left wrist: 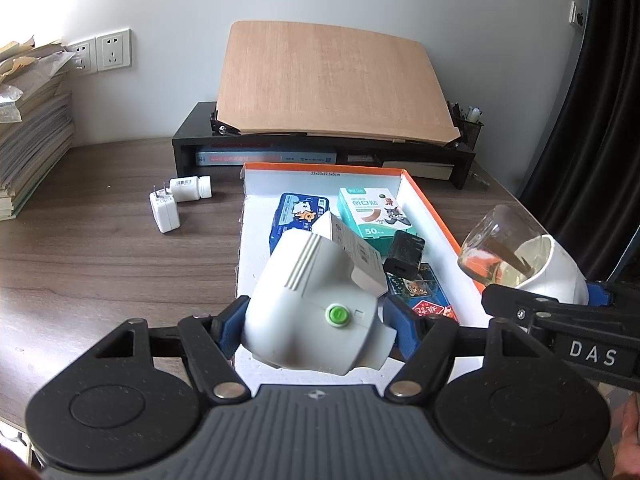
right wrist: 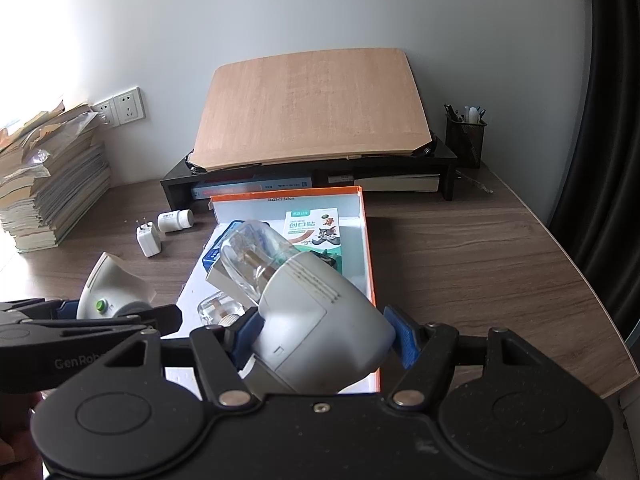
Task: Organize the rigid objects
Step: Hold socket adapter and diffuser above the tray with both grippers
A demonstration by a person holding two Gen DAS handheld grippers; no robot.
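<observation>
My left gripper (left wrist: 316, 320) is shut on a white plug-in device with a green button (left wrist: 312, 300), its blue pads (left wrist: 230, 324) pressing both sides, above the near end of an orange-rimmed white box (left wrist: 432, 208). My right gripper (right wrist: 326, 336) is shut on a second white device (right wrist: 320, 312) carrying a clear liquid bottle (right wrist: 256, 264), also over the box (right wrist: 370, 248). Each gripper shows in the other's view, the right gripper (left wrist: 548, 292) at the right and the left gripper (right wrist: 108, 312) at the left. The box holds a teal plaster box (left wrist: 366, 210), a blue tin (left wrist: 296, 216) and a black charger (left wrist: 404, 254).
A white charger (left wrist: 164, 210) and a white pill bottle (left wrist: 190, 188) lie on the wooden table left of the box. A paper stack (left wrist: 28, 128) stands far left. Behind the box are a black stand (left wrist: 184, 148) with a tilted wooden board (left wrist: 332, 84) and a pen holder (right wrist: 464, 140).
</observation>
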